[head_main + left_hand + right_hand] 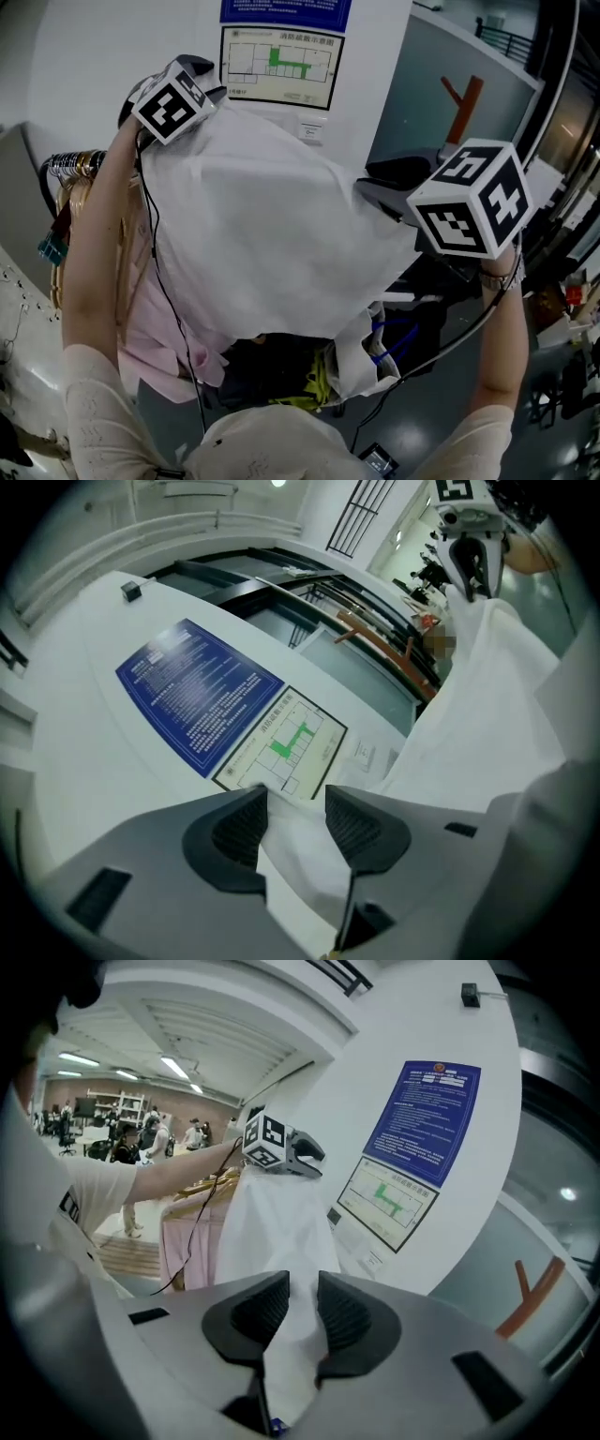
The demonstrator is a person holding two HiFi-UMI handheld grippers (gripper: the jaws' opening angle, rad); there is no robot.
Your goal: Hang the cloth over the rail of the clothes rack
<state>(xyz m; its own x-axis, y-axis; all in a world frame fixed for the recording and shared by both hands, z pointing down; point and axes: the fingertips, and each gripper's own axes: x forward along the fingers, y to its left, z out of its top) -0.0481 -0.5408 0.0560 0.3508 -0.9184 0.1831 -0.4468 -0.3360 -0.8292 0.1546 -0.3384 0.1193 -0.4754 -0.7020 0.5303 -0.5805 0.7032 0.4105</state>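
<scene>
White wall (94, 56) curves behind the person, carrying a framed floor plan (281, 66) with a blue notice (286, 9) just above it. Below the floor plan the white cloth (272, 225) is held up and spread wide, its top edge running between the two grippers and its loose bottom edge hanging over dark clutter.

The left gripper (295, 803) is up beside the plan's left edge, and its jaws, standing fairly wide, are closed on a thick fold of the cloth's corner. Down to the plan's right, the right gripper (302, 1293) has its jaws nearly together, pinching a thin fold.

Well below and left of the plan, bunched hangers (75, 169) and a pink garment (150, 328) crowd the cloth's left edge. I can't make out the rack's rail itself. Bare wall lies open left of the plan.

Only the right gripper view shows the long room behind, with people (141, 1138) standing far off. An orange forked bar (464, 103) shows right of the plan.
</scene>
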